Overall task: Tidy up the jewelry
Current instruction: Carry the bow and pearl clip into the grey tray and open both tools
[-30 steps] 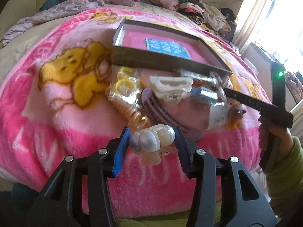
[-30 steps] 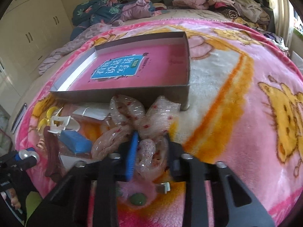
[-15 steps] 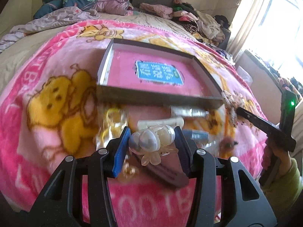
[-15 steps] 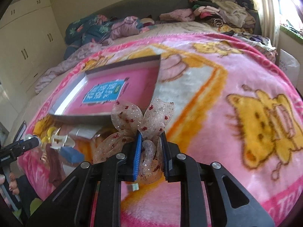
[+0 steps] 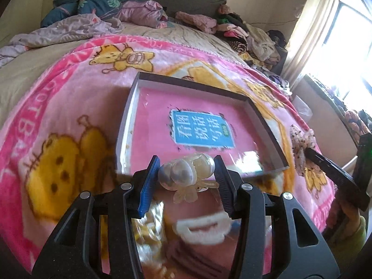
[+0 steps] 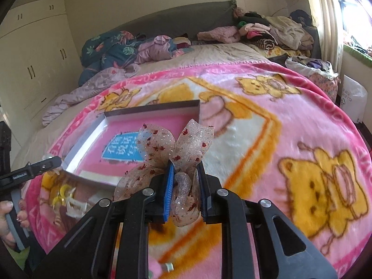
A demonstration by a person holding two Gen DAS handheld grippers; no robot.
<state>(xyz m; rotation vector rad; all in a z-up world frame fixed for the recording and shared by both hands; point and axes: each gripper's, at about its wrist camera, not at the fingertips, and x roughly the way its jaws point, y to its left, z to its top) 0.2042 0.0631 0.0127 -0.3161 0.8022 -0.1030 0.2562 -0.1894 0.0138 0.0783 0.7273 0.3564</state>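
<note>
Above blanket (image 5: 69, 107) | left gripper (image 5: 186, 174) grips pearl clip (image 5: 183, 172) | right gripper (image 6: 184, 186) grips bow (image 6: 176, 148)

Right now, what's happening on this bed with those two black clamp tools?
A person is sorting hair accessories on a pink blanket. The left gripper has its jaws shut on a pearly hair clip, held in front of a shallow open box. The right gripper has its jaws shut on a sparkly sheer bow, also beside that box. More clips, including a white claw clip, lie loose on the blanket outside the box.
</note>
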